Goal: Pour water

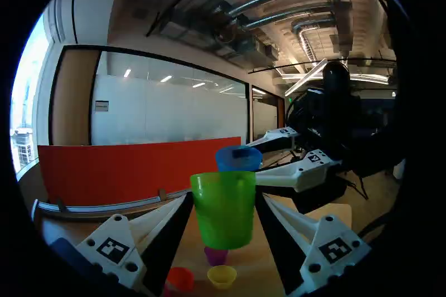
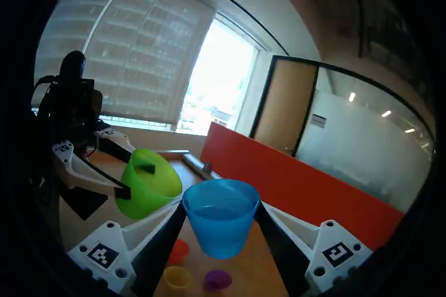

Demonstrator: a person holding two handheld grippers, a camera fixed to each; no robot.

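My L tongs (image 1: 224, 199) grip green cup (image 1: 224, 213), R tongs (image 2: 221, 210) grip blue cup (image 2: 221, 235) w/ water (image 2: 220, 212); pre-pour, next tip blue into green.

- Left gripper view: the camera sits just behind the left gripper (image 1: 223, 201) and looks forward and slightly upward along its two fingers. The translucent green plastic cup (image 1: 224, 222) pinched between them is very close, dead centre.
- Past those fingertips it faces a long red partition panel (image 1: 134, 171) and a frosted glass wall (image 1: 167, 107).
- Right gripper view: same mounting behind the right gripper (image 2: 221, 208), with the translucent blue plastic cup (image 2: 221, 233) clamped close up. It faces a bright window with pale blinds (image 2: 139, 63).
- Shared ground: both cups, the red panel and the light wooden tabletop (image 1: 262, 263) below the fingers.
- Each camera catches the other gripper just ahead: right of its own fingers in the left gripper view, left of them in the right gripper view.
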